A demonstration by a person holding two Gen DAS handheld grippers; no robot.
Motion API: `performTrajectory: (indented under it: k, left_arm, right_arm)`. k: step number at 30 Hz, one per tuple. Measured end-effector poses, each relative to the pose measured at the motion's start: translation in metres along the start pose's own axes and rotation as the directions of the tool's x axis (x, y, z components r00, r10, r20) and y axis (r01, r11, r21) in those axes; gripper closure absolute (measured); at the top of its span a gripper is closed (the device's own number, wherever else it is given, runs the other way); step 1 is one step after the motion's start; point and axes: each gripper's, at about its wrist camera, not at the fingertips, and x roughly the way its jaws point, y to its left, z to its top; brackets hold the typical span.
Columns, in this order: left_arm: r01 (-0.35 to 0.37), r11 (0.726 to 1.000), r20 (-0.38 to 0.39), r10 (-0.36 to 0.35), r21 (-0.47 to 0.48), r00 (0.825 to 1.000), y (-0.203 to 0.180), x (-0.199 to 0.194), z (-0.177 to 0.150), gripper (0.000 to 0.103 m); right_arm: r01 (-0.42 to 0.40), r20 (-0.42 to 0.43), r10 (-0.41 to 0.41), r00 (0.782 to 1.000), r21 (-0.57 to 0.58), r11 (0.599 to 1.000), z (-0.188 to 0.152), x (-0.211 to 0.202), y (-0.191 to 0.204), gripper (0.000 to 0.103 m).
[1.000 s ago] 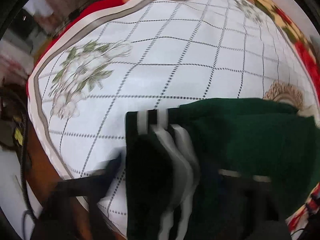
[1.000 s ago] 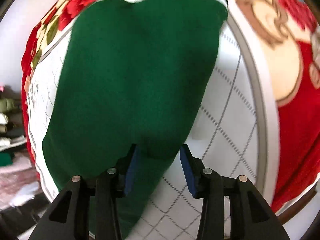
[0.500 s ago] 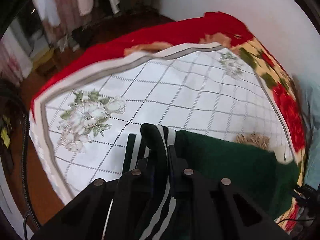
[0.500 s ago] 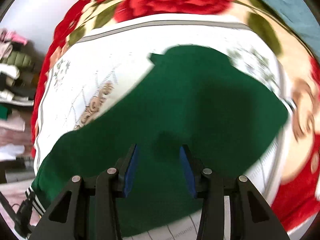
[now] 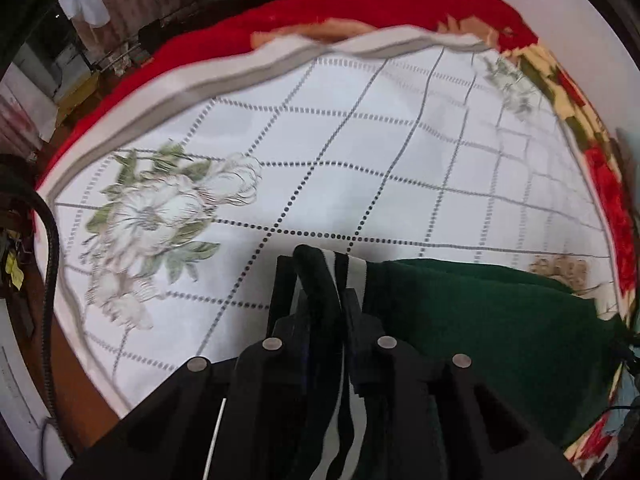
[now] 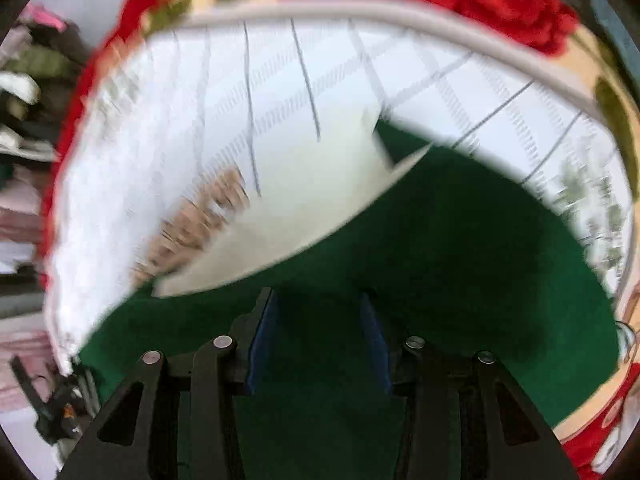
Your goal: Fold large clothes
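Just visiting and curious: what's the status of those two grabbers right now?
Left gripper jaws opening, striped cuff of the dark green knit garment between them. Right gripper jaws opening above it, gripping nothing. White checked floral bedcover otherwise unobstructed.

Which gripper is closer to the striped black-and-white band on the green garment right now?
Left. The left gripper has the striped band between its fingers, jaws opening slightly. The right gripper is opening over plain green garment; no stripes show there.
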Motion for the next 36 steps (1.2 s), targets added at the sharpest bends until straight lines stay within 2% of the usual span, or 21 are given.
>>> performTrajectory:
  k: [2,3,4,6,8,11,12,13,14,15,16,17,20,23,27,29,31,34,35,36]
  left_arm:
    - [-0.001,1.000,0.019,0.001,-0.001,1.000,-0.001,-0.016,-0.002,0.084]
    - [-0.001,1.000,0.029,0.001,0.002,1.000,-0.003,-0.021,-0.002,0.070]
    - [0.001,1.000,0.037,-0.001,0.007,0.999,-0.006,-0.025,-0.002,0.040]
    - [-0.006,1.000,0.058,0.005,0.023,0.998,-0.012,-0.026,-0.002,0.011]
    - [-0.037,0.998,0.062,0.034,0.049,0.998,-0.020,-0.021,-0.003,0.011]
    - [-0.078,0.994,0.035,0.075,0.081,0.997,-0.030,0.001,-0.002,0.011]
    - [-0.085,0.992,0.027,0.083,0.098,0.996,-0.032,0.009,-0.003,0.011]
    - [-0.106,0.988,0.023,0.104,0.115,0.994,-0.034,0.015,-0.005,0.011]
    - [-0.133,0.982,0.014,0.132,0.136,0.991,-0.035,0.023,-0.008,0.011]
    - [-0.147,0.976,0.001,0.149,0.158,0.989,-0.035,0.033,-0.010,0.011]
    - [-0.161,0.972,-0.008,0.165,0.173,0.986,-0.035,0.040,-0.011,0.011]
    - [-0.169,0.968,-0.022,0.176,0.186,0.984,-0.035,0.048,-0.012,0.011]
    - [-0.171,0.961,-0.024,0.180,0.215,0.983,-0.034,0.058,-0.011,0.009]
    - [-0.165,0.957,-0.029,0.177,0.238,0.984,-0.035,0.064,-0.008,0.009]
    - [-0.152,0.961,-0.040,0.165,0.231,0.985,-0.032,0.069,-0.003,0.004]
    - [-0.142,0.964,-0.045,0.156,0.225,0.987,-0.028,0.072,-0.001,0.001]
    - [-0.133,0.966,-0.046,0.147,0.223,0.988,-0.025,0.074,-0.001,0.000]
    - [-0.138,0.966,-0.054,0.153,0.218,0.987,-0.026,0.065,0.004,0.000]
    - [-0.143,0.965,-0.044,0.156,0.219,0.987,-0.026,0.059,0.005,0.000]
    - [-0.148,0.965,-0.022,0.156,0.219,0.987,-0.027,0.045,0.006,0.000]
  right_arm:
    - [0.024,0.054,-0.024,0.998,0.000,1.000,0.006,-0.023,-0.013,0.017]
    - [0.059,0.079,-0.058,0.995,-0.013,0.998,0.012,-0.031,-0.021,0.015]
    - [0.096,0.089,-0.094,0.992,-0.025,0.995,0.018,-0.034,-0.028,0.015]
    - [0.147,0.085,-0.143,0.986,-0.036,0.989,0.033,-0.028,-0.040,0.015]
    - [0.150,0.050,-0.147,0.988,-0.058,0.987,0.049,-0.012,-0.045,0.015]
    - [0.185,-0.100,-0.197,0.975,-0.122,0.975,0.065,0.038,-0.048,0.015]
    - [0.170,-0.162,-0.191,0.968,-0.134,0.976,0.065,0.055,-0.048,0.016]
    - [0.144,-0.185,-0.170,0.968,-0.149,0.978,0.062,0.065,-0.045,0.029]
    - [0.103,-0.193,-0.136,0.972,-0.172,0.980,0.060,0.071,-0.040,0.077]
    - [0.118,-0.179,-0.154,0.972,-0.198,0.973,0.058,0.070,-0.032,0.090]
    - [0.144,-0.149,-0.180,0.972,-0.226,0.963,0.056,0.065,-0.025,0.091]
    - [0.156,-0.083,-0.183,0.980,-0.257,0.954,0.054,0.051,-0.014,0.094]
    - [0.135,0.050,-0.127,0.991,-0.229,0.964,0.053,0.011,-0.005,0.095]
    - [0.084,0.157,-0.052,0.986,-0.202,0.976,0.057,-0.021,-0.001,0.095]
    - [0.033,0.238,0.008,0.971,-0.169,0.985,0.070,-0.024,0.010,0.095]
    - [0.002,0.243,0.033,0.970,-0.140,0.990,0.085,-0.012,0.016,0.095]
    - [0.006,0.211,0.025,0.977,-0.145,0.989,0.103,0.018,0.021,0.095]
    - [0.005,0.037,-0.003,0.999,-0.050,0.999,0.124,0.075,0.016,0.093]
    - [0.007,0.023,-0.007,1.000,-0.022,1.000,0.127,0.078,0.015,0.092]
    - [0.001,0.045,-0.001,0.999,-0.006,1.000,0.125,0.068,0.015,0.091]
